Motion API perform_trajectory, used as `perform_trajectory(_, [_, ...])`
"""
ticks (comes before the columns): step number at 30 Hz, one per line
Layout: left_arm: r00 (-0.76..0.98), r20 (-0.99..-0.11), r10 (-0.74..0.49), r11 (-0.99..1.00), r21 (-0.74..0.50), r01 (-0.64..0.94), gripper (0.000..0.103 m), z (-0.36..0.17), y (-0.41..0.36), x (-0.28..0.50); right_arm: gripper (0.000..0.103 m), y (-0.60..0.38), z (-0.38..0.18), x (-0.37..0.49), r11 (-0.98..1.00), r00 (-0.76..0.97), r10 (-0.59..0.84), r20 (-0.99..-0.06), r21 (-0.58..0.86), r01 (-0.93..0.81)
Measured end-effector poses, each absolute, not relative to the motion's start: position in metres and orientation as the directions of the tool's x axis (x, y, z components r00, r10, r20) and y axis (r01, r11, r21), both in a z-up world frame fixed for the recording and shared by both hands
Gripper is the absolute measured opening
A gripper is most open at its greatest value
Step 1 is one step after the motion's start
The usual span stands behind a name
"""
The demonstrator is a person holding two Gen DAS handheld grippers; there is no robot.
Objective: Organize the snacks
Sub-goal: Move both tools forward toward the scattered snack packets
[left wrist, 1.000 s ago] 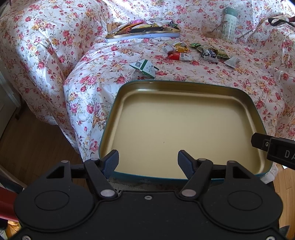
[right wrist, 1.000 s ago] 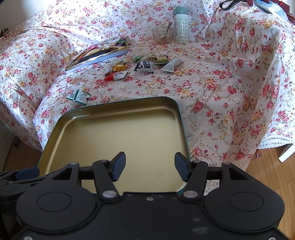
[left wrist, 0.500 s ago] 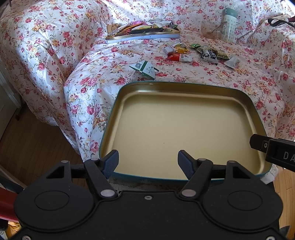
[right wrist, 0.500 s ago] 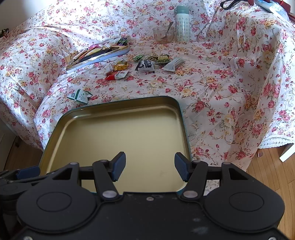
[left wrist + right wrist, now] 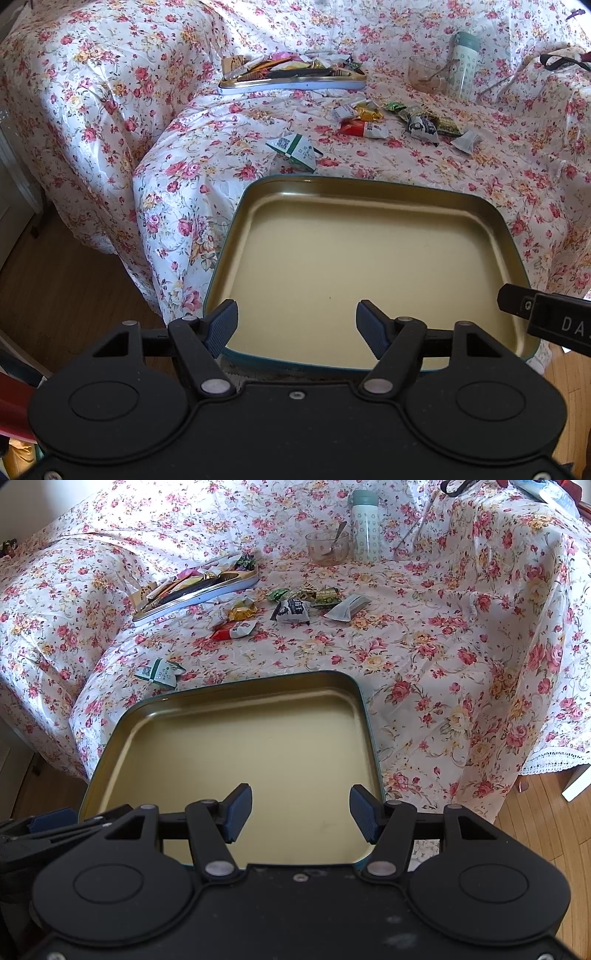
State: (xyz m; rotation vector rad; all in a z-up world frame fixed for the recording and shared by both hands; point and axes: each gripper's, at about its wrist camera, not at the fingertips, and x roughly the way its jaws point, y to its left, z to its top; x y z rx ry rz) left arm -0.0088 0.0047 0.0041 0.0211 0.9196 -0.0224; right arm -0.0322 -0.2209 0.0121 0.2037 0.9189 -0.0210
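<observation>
A worktop draped in a floral cloth is filling both views, wooden floor peeking out below. Nearest, both sets of tongs are hanging wide open and gripping nothing: the left tongs and right tongs are hovering over the near edge of an empty gold tin tray sitting at the worktop's front edge.

Beyond it, loose snacks are lying around: a green-and-white packet just past the tray, then a red packet, a gold candy, a black-and-white packet and a grey sachet. Farther back a second tin is already holding snacks.

My worry: the tray is sitting right at the edge, so bumping its near rim while reaching over could probably tip it off. The crinkly wrappers may also slip out of a pinch.

The right view is showing the glass bowl with its spoon clearly; the left view is showing the floor off the left corner.
</observation>
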Motion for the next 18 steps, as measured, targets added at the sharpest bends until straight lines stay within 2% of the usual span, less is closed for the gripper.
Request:
perform_trajectory(12, [0.645, -0.756, -0.117, 0.993, -0.075, 0.093, 0.072, 0.019, 0.019, 0.013, 0.062, -0.234, 0.022, -0.019, 0.978, 0.656, 0.068, -0.751, 0.182, 0.106])
perform_trajectory(18, [0.718, -0.693, -0.063, 0.997, -0.015, 0.073, 0.072, 0.04, 0.029, 0.038, 0.062, -0.245, 0.034, -0.003, 0.98, 0.716, 0.073, -0.694, 0.183, 0.077])
